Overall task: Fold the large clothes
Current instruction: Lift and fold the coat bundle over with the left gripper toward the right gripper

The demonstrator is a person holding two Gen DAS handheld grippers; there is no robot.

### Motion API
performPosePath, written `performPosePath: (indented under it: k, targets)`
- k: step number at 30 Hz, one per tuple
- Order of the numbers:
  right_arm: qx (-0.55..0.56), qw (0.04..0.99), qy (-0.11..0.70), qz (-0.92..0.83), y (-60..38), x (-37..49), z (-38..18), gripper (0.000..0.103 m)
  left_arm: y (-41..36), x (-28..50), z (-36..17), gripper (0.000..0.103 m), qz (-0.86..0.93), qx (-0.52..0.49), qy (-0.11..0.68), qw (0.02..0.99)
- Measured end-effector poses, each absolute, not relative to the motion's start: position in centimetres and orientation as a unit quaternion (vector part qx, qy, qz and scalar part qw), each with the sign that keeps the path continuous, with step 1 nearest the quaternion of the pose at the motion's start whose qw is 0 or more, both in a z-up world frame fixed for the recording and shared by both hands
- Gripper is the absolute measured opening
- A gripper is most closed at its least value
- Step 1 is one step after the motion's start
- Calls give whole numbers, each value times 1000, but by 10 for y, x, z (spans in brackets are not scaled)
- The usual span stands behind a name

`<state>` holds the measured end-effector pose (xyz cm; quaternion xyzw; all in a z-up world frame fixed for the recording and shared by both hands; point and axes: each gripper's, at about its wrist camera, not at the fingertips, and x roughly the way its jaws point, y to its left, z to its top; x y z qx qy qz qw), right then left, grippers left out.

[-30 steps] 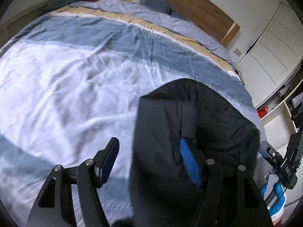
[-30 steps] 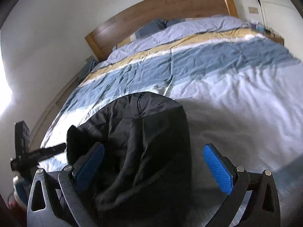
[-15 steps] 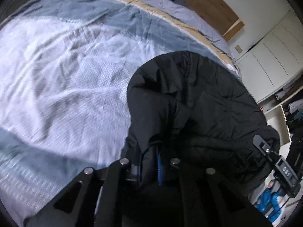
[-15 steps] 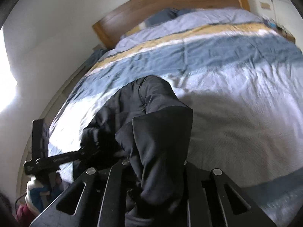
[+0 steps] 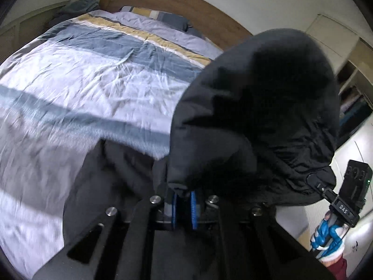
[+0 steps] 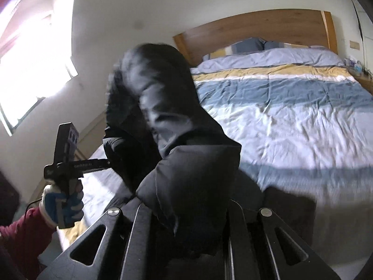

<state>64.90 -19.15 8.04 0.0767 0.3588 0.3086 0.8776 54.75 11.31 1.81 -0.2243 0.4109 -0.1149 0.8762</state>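
Note:
A large black padded jacket (image 5: 256,107) hangs lifted above the striped bed (image 5: 88,88). My left gripper (image 5: 183,206) is shut on a fold of its edge, blue pads pinching the fabric. In the right wrist view the jacket (image 6: 167,121) bulges up in front of the lens. My right gripper (image 6: 186,214) is shut on another part of its edge, and the fabric hides the pads. Part of the jacket still trails down onto the bed's near edge (image 5: 112,175). Each gripper shows in the other's view, held by a gloved hand (image 6: 63,200).
The bed (image 6: 291,121) has a blue, white and yellow striped duvet, pillows (image 6: 247,46) and a wooden headboard (image 6: 256,28). White wardrobe and shelves (image 5: 349,88) stand to the right of the bed. A bright window (image 6: 28,74) is on the left wall.
Both grippers closed on the jacket's edge, then rose and pulled back, lifting the jacket off the duvet. Both views now look higher across the bed.

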Motion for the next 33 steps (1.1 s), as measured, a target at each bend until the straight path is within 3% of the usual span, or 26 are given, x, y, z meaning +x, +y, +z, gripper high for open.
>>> performPosePath:
  k: [12, 17, 20, 24, 29, 31, 33]
  targets:
    - [86, 864, 376, 323, -213, 522, 22, 17, 108, 418, -44, 8, -119, -208, 446, 862]
    - [71, 860, 416, 287, -212, 524, -36, 22, 100, 413, -92, 8, -88, -170, 485, 853]
    - [84, 859, 421, 278, -214, 525, -48, 24, 106, 403, -100, 8, -82, -205, 482, 848]
    - [64, 865, 412, 280, -216, 512, -36, 42, 110, 384, -91, 8, -76, -200, 484, 849]
    - [26, 868, 416, 271, -225, 494, -25, 55, 131, 352, -73, 9, -65, -198, 484, 850]
    - [9, 869, 420, 263, -229, 485, -21, 72, 141, 342, -57, 9, -63, -192, 477, 855]
    - [0, 869, 422, 257, -239, 475, -15, 72, 146, 339, -36, 9, -61, -180, 464, 865]
